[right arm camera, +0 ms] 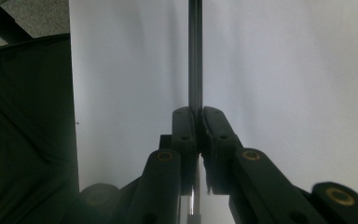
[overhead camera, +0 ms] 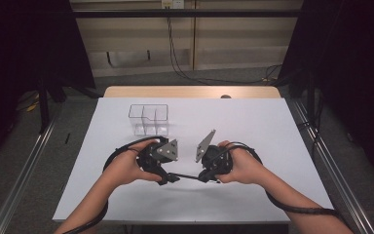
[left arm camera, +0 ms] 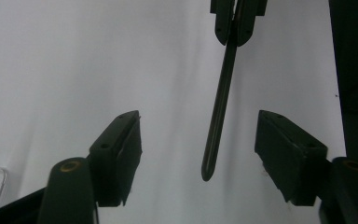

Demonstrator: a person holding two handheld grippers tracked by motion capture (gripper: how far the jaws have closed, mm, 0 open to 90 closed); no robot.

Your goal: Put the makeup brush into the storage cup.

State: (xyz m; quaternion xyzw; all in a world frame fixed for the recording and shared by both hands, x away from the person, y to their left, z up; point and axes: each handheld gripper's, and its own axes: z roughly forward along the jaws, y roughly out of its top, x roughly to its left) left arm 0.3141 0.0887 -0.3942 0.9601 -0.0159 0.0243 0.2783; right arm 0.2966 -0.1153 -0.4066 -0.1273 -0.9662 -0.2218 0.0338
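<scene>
The right gripper [right arm camera: 198,122] is clamped on a thin dark rod [left arm camera: 219,109] whose free end sits between the left gripper's [left arm camera: 198,154] parted jaws, so closing off-centre could knock it askew.

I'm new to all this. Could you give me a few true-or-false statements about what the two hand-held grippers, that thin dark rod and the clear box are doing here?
1. The right gripper is shut on the rod. True.
2. The left gripper already clamps the rod. False: its pads stand apart from it, with the rod's tip between them.
3. The clear box stands on the white table beyond the hands. True.
4. The rod lies inside the box. False: it is held between the two grippers.
</scene>
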